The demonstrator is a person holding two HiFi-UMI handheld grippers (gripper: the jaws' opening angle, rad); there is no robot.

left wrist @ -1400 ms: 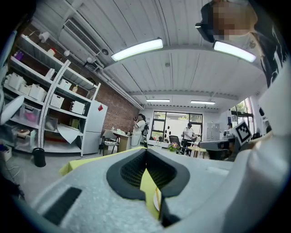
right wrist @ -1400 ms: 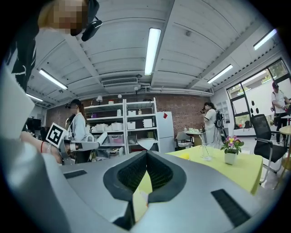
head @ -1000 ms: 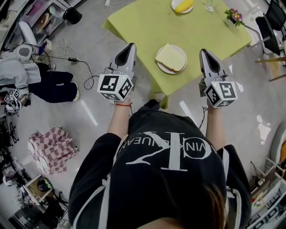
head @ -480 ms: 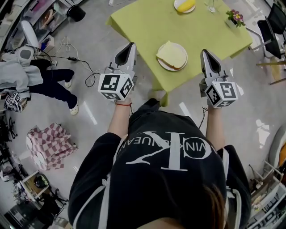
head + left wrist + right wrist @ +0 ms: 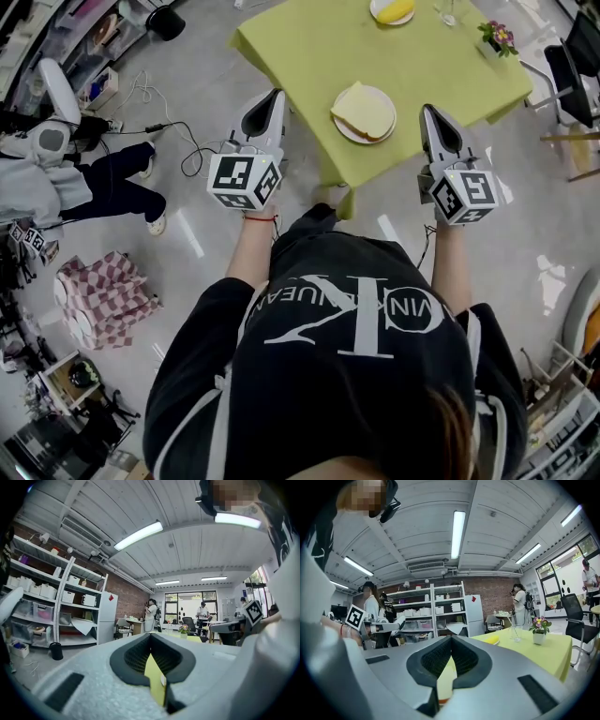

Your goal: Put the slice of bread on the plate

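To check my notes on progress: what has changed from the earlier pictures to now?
Only the bystander at far left has shifted the legs. The bread slice lies on the plate as before; the left tongs and right tongs stay shut and empty.

floor (image 5: 202, 239): pale grey, glossy | wall (image 5: 499, 595): red brick | shelves (image 5: 424, 613): white, boxes | ceiling (image 5: 422, 531): white, tube lights (image 5: 458, 534) lit | windows (image 5: 187, 603): far end | bench (image 5: 300, 47): yellow-green cloth
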